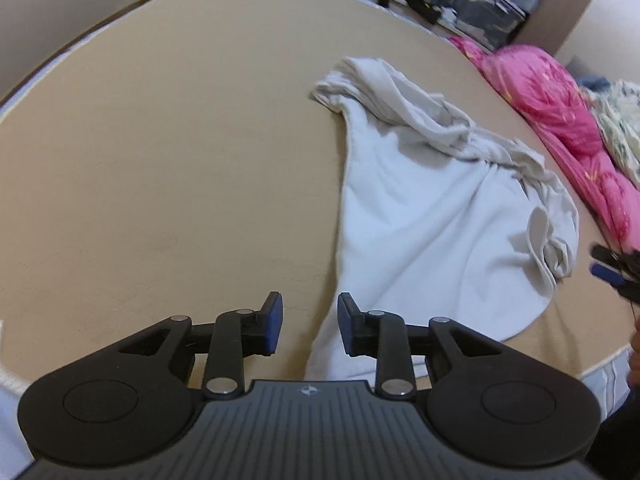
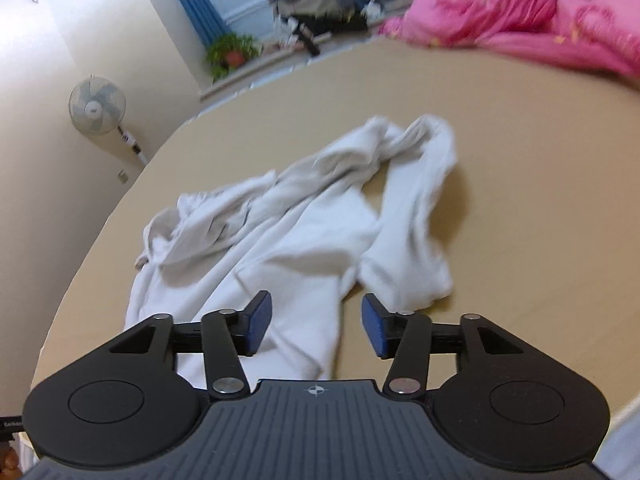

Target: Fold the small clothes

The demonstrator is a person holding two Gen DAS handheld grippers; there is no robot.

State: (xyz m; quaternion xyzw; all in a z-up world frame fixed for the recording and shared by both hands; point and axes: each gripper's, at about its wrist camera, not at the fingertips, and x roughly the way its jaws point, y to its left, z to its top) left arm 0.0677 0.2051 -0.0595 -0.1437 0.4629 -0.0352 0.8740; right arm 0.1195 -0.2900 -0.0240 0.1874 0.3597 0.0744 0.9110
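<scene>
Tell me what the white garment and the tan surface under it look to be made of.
White garment: soft matte knit, likely cotton; it bunches into rounded folds with no shine. Tan surface: flat, matte and stiff-looking, perhaps cardboard or board; the material is uncertain.

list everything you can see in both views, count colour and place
white garment: one, white, crumpled on the tan surface, not yet folded
tan surface: one, tan, under the garment
pink quilt: one, pink, bunched along the far edge of the surface
patterned fabric: one, pale with a print, beside the quilt
fan: one, white, by the cream wall
potted plant: one, green, on the window ledge
curtain: one, blue, at the window
left tongs: one, black with blue pads, open, nothing between them
right tongs: one, black with blue pads, open, above the garment's near edge
</scene>
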